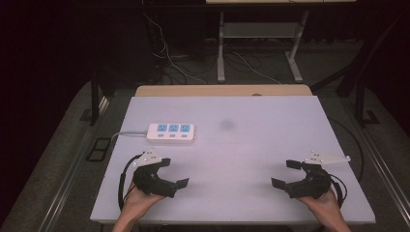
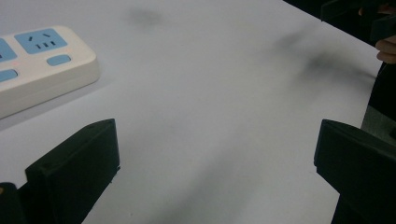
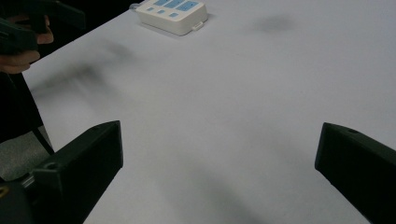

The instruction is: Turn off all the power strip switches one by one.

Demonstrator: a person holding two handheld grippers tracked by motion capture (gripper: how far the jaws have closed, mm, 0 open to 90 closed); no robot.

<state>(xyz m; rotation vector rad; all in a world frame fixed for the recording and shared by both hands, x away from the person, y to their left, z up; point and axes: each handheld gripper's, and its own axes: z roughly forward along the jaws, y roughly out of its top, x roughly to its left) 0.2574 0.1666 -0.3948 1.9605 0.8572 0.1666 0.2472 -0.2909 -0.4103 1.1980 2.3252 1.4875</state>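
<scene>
A large white table (image 1: 241, 145) takes up the middle of the high view, standing in a dim room. Beyond its far edge, at twelve o'clock, is a strip of wooden tabletop (image 1: 222, 90), and behind that a dark carpeted floor with loose cables (image 1: 179, 63) and the pale legs of a second desk (image 1: 261, 43).

On the white surface, at about ten o'clock from its centre, lies a white power strip (image 1: 171, 132) with three blue sockets and a pale cord running off to nine o'clock. A faint grey smudge (image 1: 226, 124) marks the table just to the strip's three o'clock side. Nothing is plugged into the strip.

At seven o'clock a hand holds the left gripper (image 1: 170, 173), its black jaws spread wide and empty, low over the table. The power strip sits near it, toward twelve o'clock, not touching. At five o'clock the other hand holds the right gripper (image 1: 286, 173), jaws likewise spread wide with nothing between them, well apart from the strip.

Judging by this, the work looks to be at its very start: neither gripper has reached the power strip, so the approach and any grasp are yet to come.
</scene>
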